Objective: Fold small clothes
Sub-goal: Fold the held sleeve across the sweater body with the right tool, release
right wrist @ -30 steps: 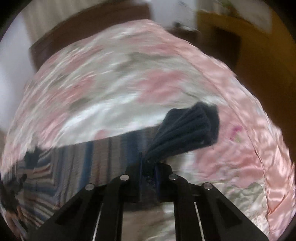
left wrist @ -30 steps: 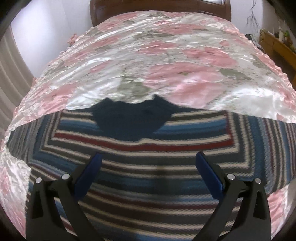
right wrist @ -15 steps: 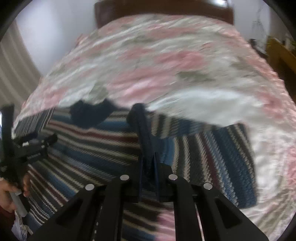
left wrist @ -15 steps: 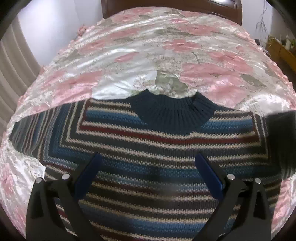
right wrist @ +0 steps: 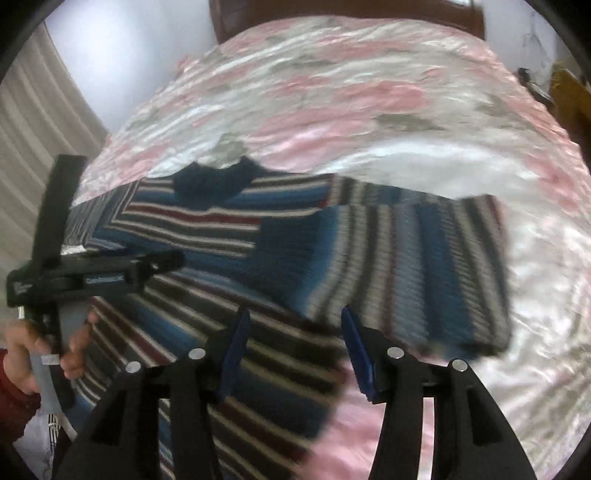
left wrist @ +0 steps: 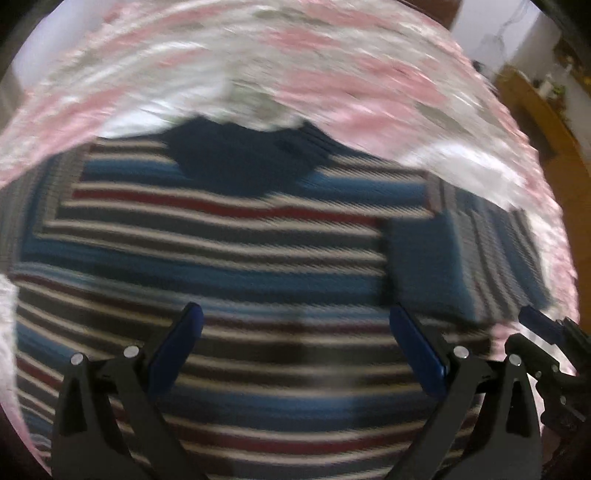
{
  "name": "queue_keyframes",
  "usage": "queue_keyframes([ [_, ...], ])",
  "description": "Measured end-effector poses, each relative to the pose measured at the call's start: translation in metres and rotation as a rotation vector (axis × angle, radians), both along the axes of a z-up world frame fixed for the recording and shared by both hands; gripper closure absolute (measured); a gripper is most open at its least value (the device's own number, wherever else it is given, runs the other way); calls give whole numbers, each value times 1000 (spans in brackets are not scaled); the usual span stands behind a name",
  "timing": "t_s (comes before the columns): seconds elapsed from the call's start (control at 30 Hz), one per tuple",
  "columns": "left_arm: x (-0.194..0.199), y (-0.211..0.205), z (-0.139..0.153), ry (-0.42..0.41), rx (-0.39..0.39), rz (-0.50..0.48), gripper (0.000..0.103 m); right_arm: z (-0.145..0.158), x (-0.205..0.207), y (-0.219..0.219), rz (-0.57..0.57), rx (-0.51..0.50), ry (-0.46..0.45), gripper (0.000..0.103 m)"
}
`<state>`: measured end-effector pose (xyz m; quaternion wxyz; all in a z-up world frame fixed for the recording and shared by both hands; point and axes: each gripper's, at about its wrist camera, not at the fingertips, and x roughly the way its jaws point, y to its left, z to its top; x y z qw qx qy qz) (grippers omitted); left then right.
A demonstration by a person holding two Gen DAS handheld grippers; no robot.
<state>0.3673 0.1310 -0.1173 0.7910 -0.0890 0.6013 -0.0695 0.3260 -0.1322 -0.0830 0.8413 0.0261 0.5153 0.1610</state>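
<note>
We are folding a striped sweater [right wrist: 207, 236] that is lying flat, front down or up we cannot tell, on the bed [right wrist: 369, 92] with its dark collar [left wrist: 236, 158] pointing toward the headboard [right wrist: 347, 11]. Our right tongs [right wrist: 295, 350] are hanging just above the sweater's lower right edge, jaws spread wide and gripping nothing. Our left tongs [left wrist: 291, 347] are hovering over the middle of the body, also wide open and empty. In the right wrist view we are seeing the left tool from the side, with a hand [right wrist: 33, 350] wrapped around its handle.

The right sleeve [right wrist: 417, 269] is lying doubled back on itself beside the body, its stripes running crosswise to the chest stripes. It is sitting there, we judge, because the sleeve fold comes first so the garment narrows into a rectangle. It is resting partly on the body and partly on the bedspread, so the fold is looking loose rather than squared.

The left sleeve [left wrist: 33, 206] is lying stretched out toward the side and is not yet folded. Both tongs are open because nothing needs holding right now; we judge the next grab is going for that left sleeve or the hem. The left view is blurring with motion, so fine detail there is unclear.
</note>
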Motion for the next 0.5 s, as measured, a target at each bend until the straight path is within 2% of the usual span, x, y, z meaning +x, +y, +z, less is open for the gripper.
queue_keyframes([
  [0.07,4,-23,-7,27,-56,-11,3,4,-9,-22,-34,-4,-5,51],
  [0.2,16,-55,-25,84,-116,-17,3,3,-24,-57,-86,3,-11,51],
  [0.33,28,-71,-46,132,-174,17,4,-4,-35,-81,-122,19,-14,51],
  [0.4,31,-76,-50,134,-178,36,6,-10,-41,-92,-141,30,-16,51],
  [0.43,31,-77,-50,129,-174,40,9,-13,-42,-94,-145,32,-14,51],
  [0.5,33,-83,-48,107,-140,39,41,-19,-45,-100,-160,38,-10,51],
])
